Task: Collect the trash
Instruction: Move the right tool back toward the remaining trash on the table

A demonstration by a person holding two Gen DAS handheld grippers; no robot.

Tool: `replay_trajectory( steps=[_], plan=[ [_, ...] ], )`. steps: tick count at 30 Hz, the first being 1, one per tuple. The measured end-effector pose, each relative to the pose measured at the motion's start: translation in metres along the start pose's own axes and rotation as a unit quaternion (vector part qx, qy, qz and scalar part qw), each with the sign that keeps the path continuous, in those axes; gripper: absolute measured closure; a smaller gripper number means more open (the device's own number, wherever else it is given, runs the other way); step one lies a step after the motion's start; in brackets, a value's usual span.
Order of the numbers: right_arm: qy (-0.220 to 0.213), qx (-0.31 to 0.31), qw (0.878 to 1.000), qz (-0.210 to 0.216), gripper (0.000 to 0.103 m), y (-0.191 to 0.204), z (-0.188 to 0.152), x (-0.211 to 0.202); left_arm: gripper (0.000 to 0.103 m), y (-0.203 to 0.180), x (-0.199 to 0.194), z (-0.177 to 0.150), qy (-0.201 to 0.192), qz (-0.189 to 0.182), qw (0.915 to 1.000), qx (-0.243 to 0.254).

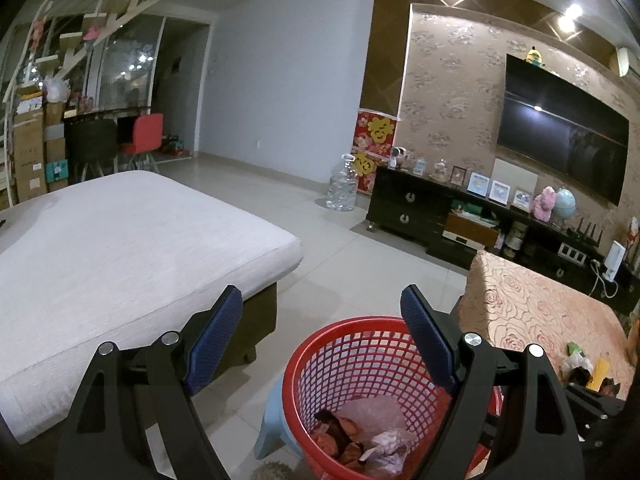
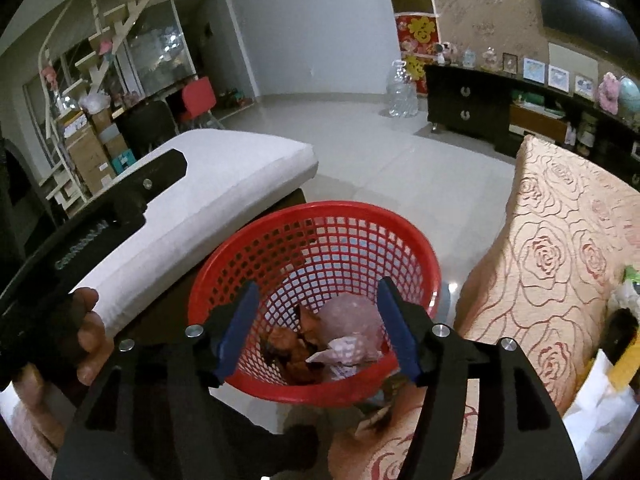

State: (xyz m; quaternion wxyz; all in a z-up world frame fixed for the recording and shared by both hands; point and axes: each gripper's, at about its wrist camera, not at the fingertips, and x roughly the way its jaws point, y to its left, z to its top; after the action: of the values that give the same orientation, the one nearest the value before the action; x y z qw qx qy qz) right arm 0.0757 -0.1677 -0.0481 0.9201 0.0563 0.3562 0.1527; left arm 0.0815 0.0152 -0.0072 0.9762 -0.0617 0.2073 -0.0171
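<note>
A red mesh basket [image 1: 320, 344] [image 2: 400, 224] stands on a pale blue stool [image 1: 272, 420] on the floor. It holds brown peels [image 1: 336, 436] [image 2: 288, 344] and crumpled pinkish plastic and paper [image 1: 380, 444] [image 2: 348, 328]. My left gripper [image 1: 322, 304] is open and empty, above the basket's left side. My right gripper [image 2: 318, 296] is open and empty, directly over the basket. More trash [image 1: 580, 364] lies on the rose-patterned table [image 1: 532, 304] [image 2: 560, 248] to the right; in the right wrist view it sits at the frame edge [image 2: 624, 308].
A white-cushioned bench [image 1: 120, 248] [image 2: 224, 176] is left of the basket. The hand holding the left gripper [image 2: 88, 332] shows at left. A dark TV cabinet [image 1: 420, 204], a water jug [image 1: 342, 188] and tiled floor [image 1: 320, 232] lie beyond.
</note>
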Motion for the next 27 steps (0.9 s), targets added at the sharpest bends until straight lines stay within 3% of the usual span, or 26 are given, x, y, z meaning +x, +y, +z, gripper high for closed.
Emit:
replay_trajectory(
  steps=[7, 15, 21, 27],
  plan=[
    [-0.025, 0.008, 0.999, -0.029, 0.038, -0.018, -0.008, -0.029, 0.024, -0.007, -0.004, -0.001, -0.009, -0.014, 0.9998, 0.012],
    [-0.045, 0.039, 0.993, -0.097, 0.037, -0.076, -0.036, -0.084, 0.024, -0.038, -0.013, -0.008, -0.021, -0.048, 0.9973, 0.051],
    [-0.067, 0.067, 0.979, -0.182, 0.024, -0.139, -0.069, -0.137, 0.024, -0.060, -0.019, -0.013, -0.025, -0.075, 0.9941, 0.074],
    [-0.076, 0.115, 0.958, -0.253, 0.022, -0.199, -0.107, -0.170, 0.024, -0.087, -0.023, -0.026, -0.021, -0.098, 0.9894, 0.105]
  ],
)
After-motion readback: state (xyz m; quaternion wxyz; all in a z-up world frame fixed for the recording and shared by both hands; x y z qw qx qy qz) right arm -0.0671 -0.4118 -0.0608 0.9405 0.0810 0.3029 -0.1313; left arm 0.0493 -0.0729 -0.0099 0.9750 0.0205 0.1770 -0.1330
